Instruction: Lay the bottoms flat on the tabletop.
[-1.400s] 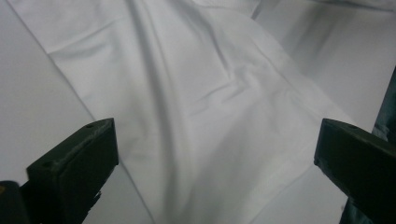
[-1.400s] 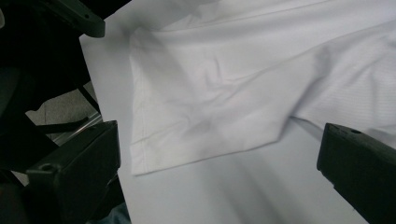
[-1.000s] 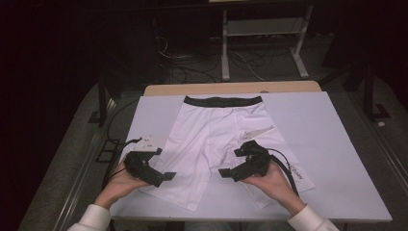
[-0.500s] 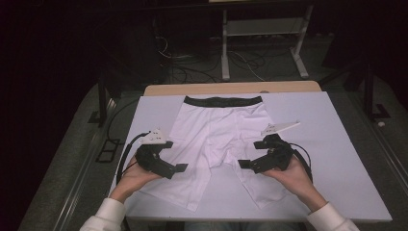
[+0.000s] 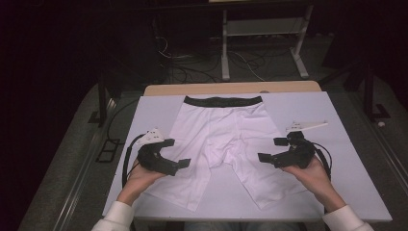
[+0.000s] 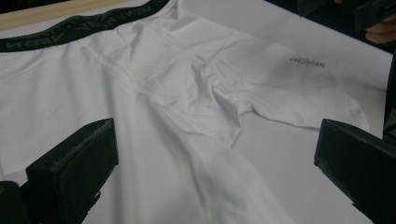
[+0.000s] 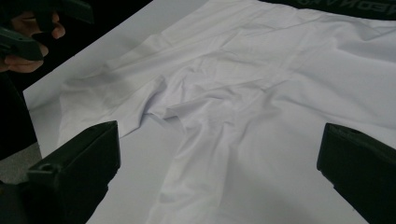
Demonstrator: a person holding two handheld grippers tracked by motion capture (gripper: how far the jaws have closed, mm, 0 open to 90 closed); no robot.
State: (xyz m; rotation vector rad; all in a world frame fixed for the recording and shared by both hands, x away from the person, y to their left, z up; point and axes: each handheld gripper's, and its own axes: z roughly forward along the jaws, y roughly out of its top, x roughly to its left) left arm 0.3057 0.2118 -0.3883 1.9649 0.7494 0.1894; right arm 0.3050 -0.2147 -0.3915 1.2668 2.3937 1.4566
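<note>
White shorts (image 5: 221, 132) with a black waistband (image 5: 223, 101) lie flat on the white-covered table (image 5: 346, 183), legs toward the person. My left gripper (image 5: 176, 153) hovers open over the outer edge of the left leg. Over the right leg my right gripper (image 5: 272, 149) is open too. In the left gripper view the jaws stand wide around the crotch and leg cloth (image 6: 187, 93), left gripper (image 6: 215, 158) holding nothing. The right gripper view has the same wide gap, right gripper (image 7: 217, 158) over the shorts (image 7: 261, 93).
The table's wooden back edge (image 5: 231, 89) shows beyond the cover. Behind it on the floor stand a metal frame (image 5: 260, 43) and loose cables (image 5: 192, 67). Dark stand legs (image 5: 102, 96) flank the table. Bare cover lies left and right of the shorts.
The right gripper has moved rightward and away from the person, off the middle of the right leg. The left gripper has shifted slightly right and forward. The shorts lie unchanged.
</note>
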